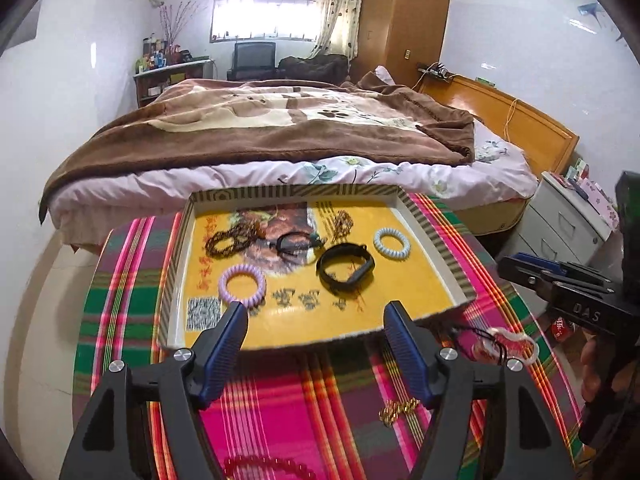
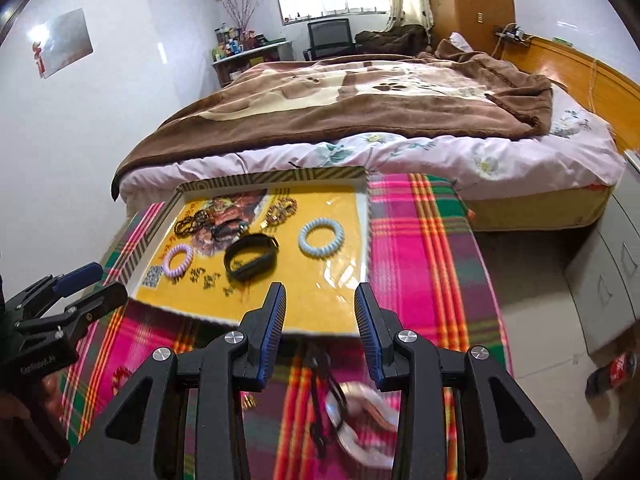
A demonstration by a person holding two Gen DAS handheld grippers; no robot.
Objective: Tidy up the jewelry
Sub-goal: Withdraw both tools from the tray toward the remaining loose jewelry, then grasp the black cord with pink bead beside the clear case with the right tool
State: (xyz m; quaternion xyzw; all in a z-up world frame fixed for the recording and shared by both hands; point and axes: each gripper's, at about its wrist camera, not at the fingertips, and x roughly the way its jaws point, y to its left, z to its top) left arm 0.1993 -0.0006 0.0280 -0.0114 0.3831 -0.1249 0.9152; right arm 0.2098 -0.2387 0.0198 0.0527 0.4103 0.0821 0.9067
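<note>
Left gripper [image 1: 314,316]: jaws spread wide, empty, over the near edge of the shallow yellow-lined cardboard tray [image 1: 436,236]. Right gripper [image 2: 320,300]: jaws parted narrower, also empty, over the tray's near right corner. Below it on the plaid-cloth worktop [image 2: 420,240] lies a blurred white bangle with black cord [image 2: 360,412]. Gold chain [image 1: 398,410] and red bead bracelet [image 1: 268,468] also on the cloth. In the tray: black wristband [image 1: 346,268], lilac coil hair tie [image 1: 242,284], pale blue coil hair tie [image 1: 394,243], brown bead strands [image 1: 226,242].
</note>
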